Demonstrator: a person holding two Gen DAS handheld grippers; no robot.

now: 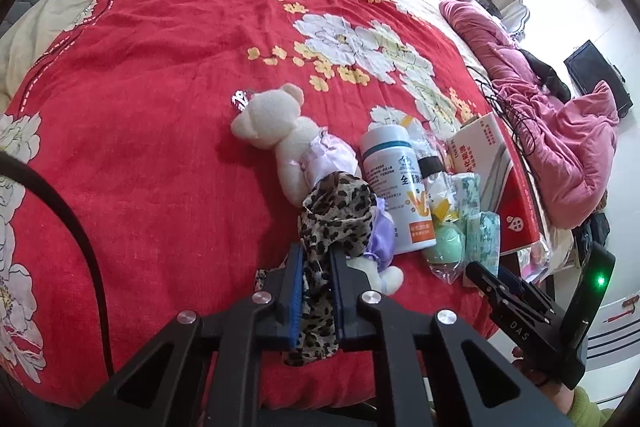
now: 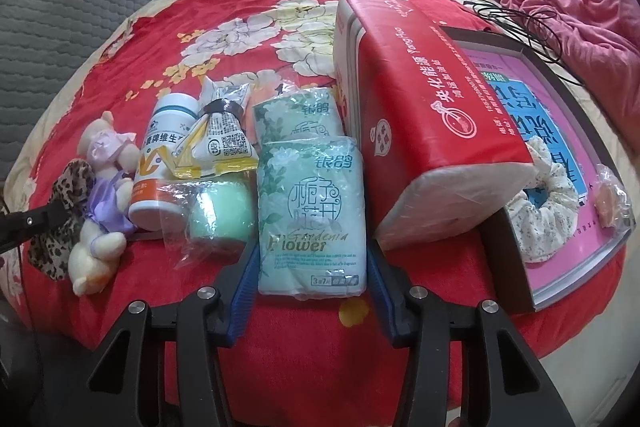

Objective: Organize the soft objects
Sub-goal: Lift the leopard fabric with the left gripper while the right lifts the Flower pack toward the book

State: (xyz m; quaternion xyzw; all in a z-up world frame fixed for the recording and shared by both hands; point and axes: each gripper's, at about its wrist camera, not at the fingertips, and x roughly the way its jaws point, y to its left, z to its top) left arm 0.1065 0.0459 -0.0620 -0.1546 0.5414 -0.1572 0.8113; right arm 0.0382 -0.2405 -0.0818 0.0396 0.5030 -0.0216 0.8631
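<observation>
Leopard-print cloth (image 1: 320, 259) sits pinched between the fingers of the left gripper (image 1: 314, 291), which are closed almost all the way on it. The cloth is a long, floppy strip. It runs the same way the fingers point, so part bunches up past the tips and a tail hangs back toward the hand. Just past the tips and a little to the right lies a small teddy bear (image 1: 288, 131), touching the cloth, so a lift could tug the bear too. The right gripper (image 2: 312, 267) has its fingers about half open, one on each side of a pale green tissue pack (image 2: 312, 215). The blue pads look to be touching the pack's two long sides, and I think they are holding it. The pack's long side also runs the way the fingers point. A red box (image 2: 420, 115) leans just to the right of those fingers. Both soft things lie on the red flowered bed cover (image 1: 160, 107), each right at its own fingers, so neither hand needs to reach across.
</observation>
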